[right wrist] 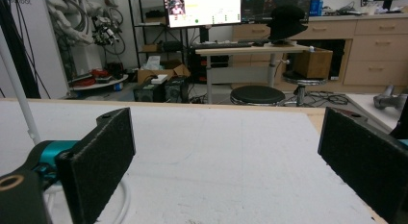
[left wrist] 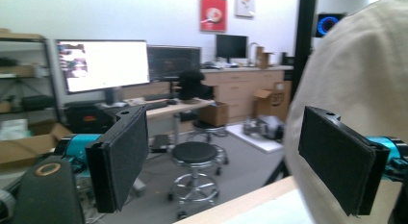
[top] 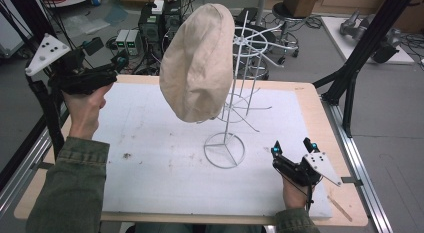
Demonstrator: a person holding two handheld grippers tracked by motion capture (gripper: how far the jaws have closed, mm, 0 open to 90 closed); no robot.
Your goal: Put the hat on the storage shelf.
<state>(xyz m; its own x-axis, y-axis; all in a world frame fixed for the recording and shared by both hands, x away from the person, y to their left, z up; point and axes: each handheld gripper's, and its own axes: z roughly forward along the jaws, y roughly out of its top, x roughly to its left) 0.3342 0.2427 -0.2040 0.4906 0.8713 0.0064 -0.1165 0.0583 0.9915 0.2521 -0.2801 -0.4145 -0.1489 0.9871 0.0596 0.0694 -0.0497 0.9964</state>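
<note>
Left gripper (top: 119, 60) raised at 10 o'clock, jaws spread, beside cap (top: 197, 63) on wire rack (top: 235, 93); right gripper (top: 292, 150) spread, empty; pinch brim squarely, lift straight

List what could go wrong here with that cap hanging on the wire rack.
1. The beige cap hangs high on the thin white wire rack, whose ring base looks small; a sideways tug might tip it.
2. The cap's fabric could snag on the rack's prongs.
3. The left gripper is open and raised beside the cap, the right gripper is low near the base and could bump it.
</note>
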